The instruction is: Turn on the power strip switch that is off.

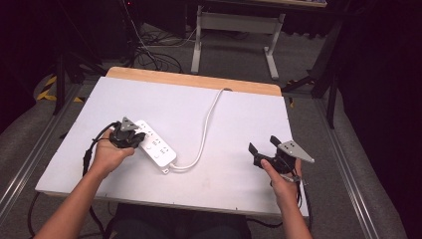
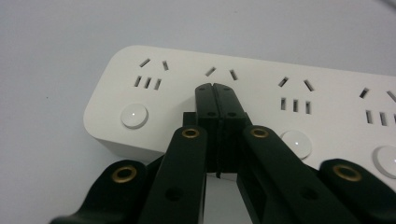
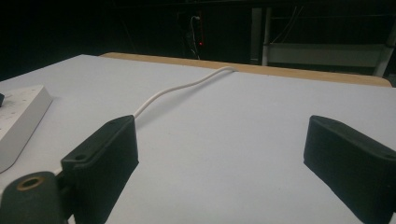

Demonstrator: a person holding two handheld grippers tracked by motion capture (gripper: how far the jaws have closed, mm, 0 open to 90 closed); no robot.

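A white power strip (image 1: 155, 147) lies at an angle on the left half of the desk (image 1: 239, 124), a smooth white board with a wooden strip along its far edge. The strip is a rounded plastic bar with rows of slotted sockets and round white buttons (image 2: 134, 115) beside them. Its thin white cord (image 1: 205, 129) leaves the near end, loops, and runs up to the desk's far edge. The left gripper (image 1: 130, 133), black and hard-edged, rests on the far end of the power strip; in the left gripper view its jaws are pressed flat together with nothing between them, their tips touching the top face between two sockets. The right gripper (image 1: 262, 145) is held over the bare right part of the desk, well apart from the strip, jaws spread wide and empty. Beyond the desk stand a white metal frame (image 1: 234, 30) and loose cables (image 1: 149, 55) on grey floor.
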